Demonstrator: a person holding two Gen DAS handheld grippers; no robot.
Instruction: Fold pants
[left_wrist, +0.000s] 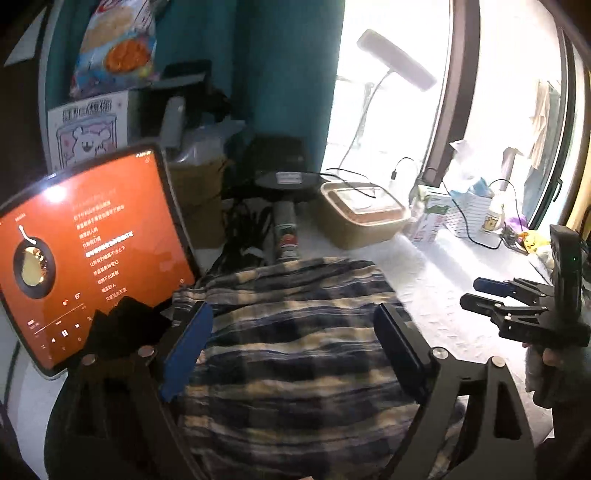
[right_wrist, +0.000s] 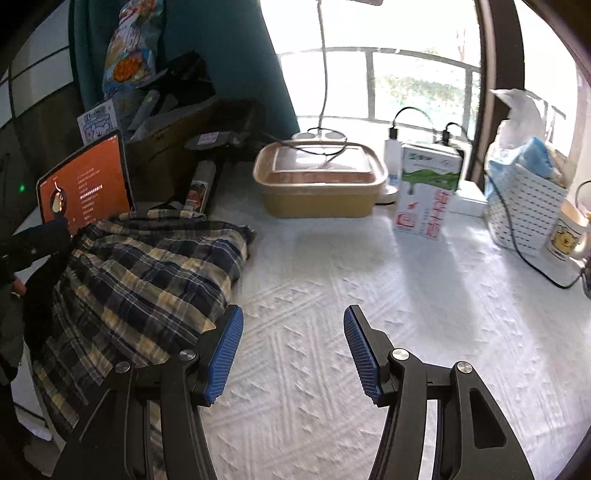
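The plaid pants (left_wrist: 295, 354) lie bunched on the white textured counter (right_wrist: 332, 295). The left gripper (left_wrist: 291, 332) hangs over them, jaws spread wide on either side of the cloth, gripping nothing. The right gripper (right_wrist: 293, 347) is over bare counter, jaws apart and empty, pants just left of its left jaw.

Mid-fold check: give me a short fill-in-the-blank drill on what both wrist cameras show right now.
1. The pants have a ____ pattern.
2. The left gripper hovers open over the ____.
3. The right gripper is open and holds ____.
4. The tablet beside the pants shows an ____ screen.

Missing words: plaid; pants; nothing; orange
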